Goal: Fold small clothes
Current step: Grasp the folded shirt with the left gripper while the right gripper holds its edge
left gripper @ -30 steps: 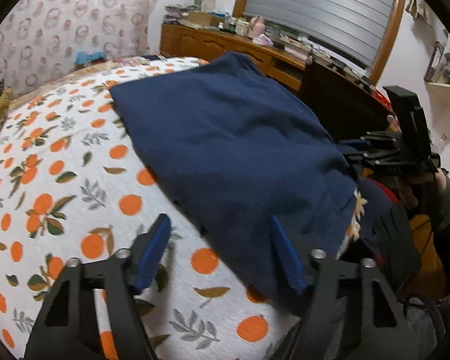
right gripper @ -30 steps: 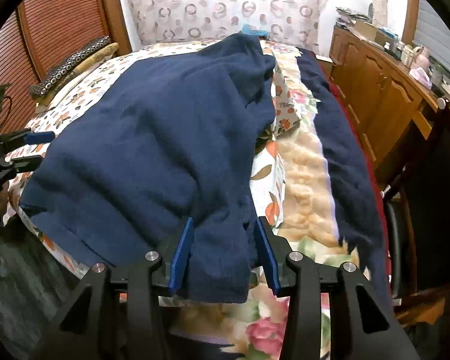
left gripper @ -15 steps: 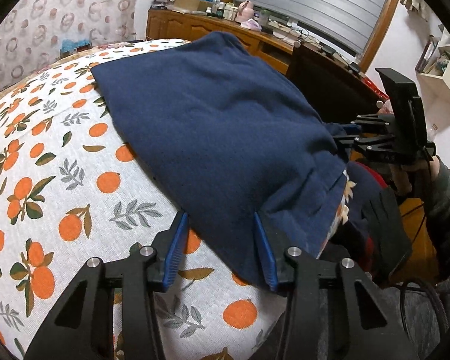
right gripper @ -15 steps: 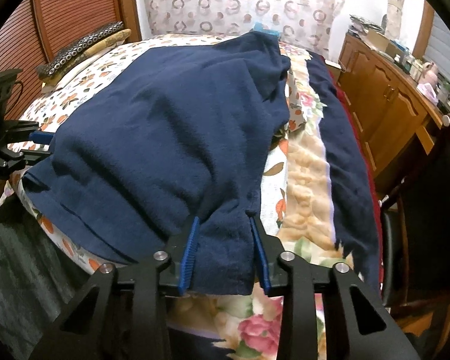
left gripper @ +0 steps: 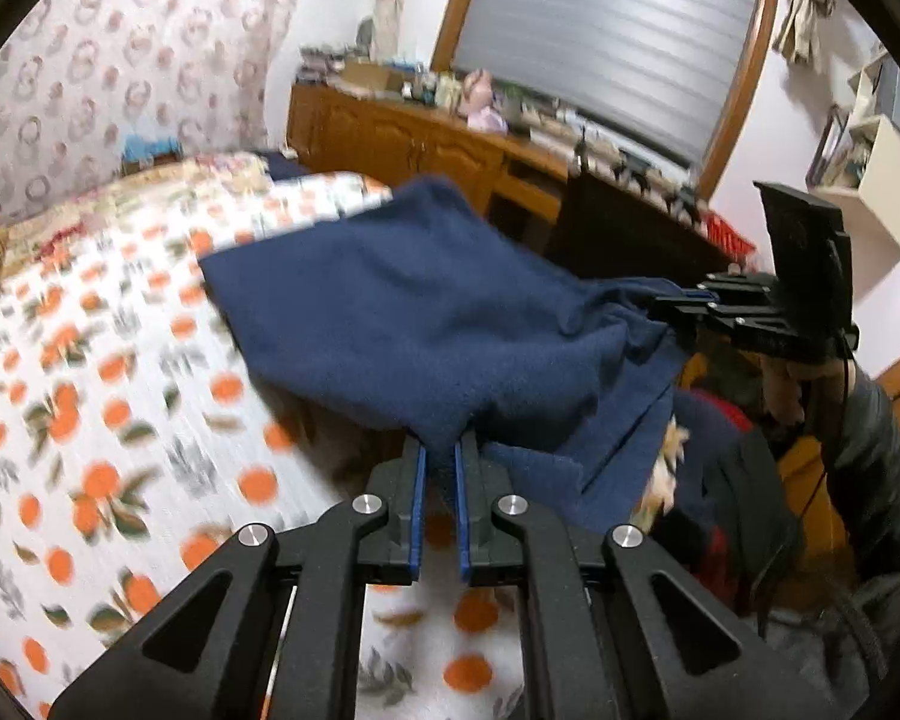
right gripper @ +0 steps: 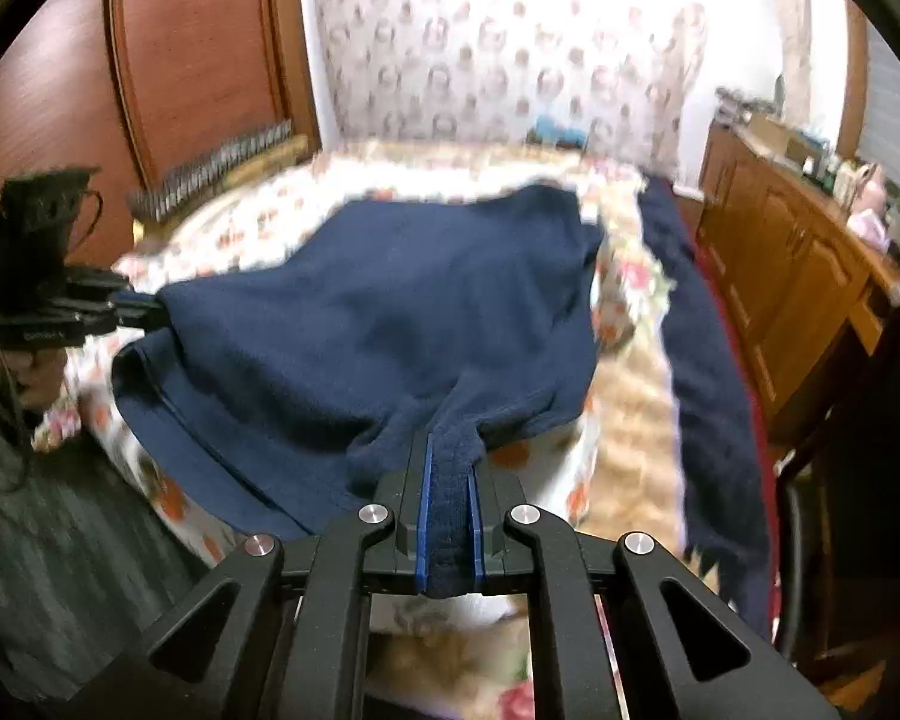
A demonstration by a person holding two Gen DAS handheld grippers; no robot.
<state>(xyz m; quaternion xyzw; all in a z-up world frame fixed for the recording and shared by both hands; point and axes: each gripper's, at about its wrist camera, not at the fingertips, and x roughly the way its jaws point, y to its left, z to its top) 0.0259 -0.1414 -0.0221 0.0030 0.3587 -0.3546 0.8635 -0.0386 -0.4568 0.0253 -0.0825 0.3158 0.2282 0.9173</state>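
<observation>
A: Navy fleece, thick and soft. In the left wrist view the navy garment [left gripper: 426,324] hangs off the near edge of the bed [left gripper: 90,360], its corner pinched in the left gripper [left gripper: 440,468], whose fingers are nearly closed with only cloth between them.

B: And the other corner?

A: Across the hem, the right gripper [left gripper: 684,306] has it, fingers drawn together on a bunched fold. The near hem is lifted and sags between the two.

B: So how should the lift go?

A: I'd judge both hands should rise level and keep the hem taut, then carry it toward the far edge so the fold lands square.

B: The right wrist view?

A: Same cloth: the navy garment [right gripper: 390,324] spreads over the bed [right gripper: 258,210], far part resting flat, near edge raised. The right gripper [right gripper: 448,504] squeezes a thick wad of hem. The left gripper [right gripper: 144,306] grips the opposite corner near the bed's left edge. Fleece that heavy may slip, so keep the grip firm.
</observation>
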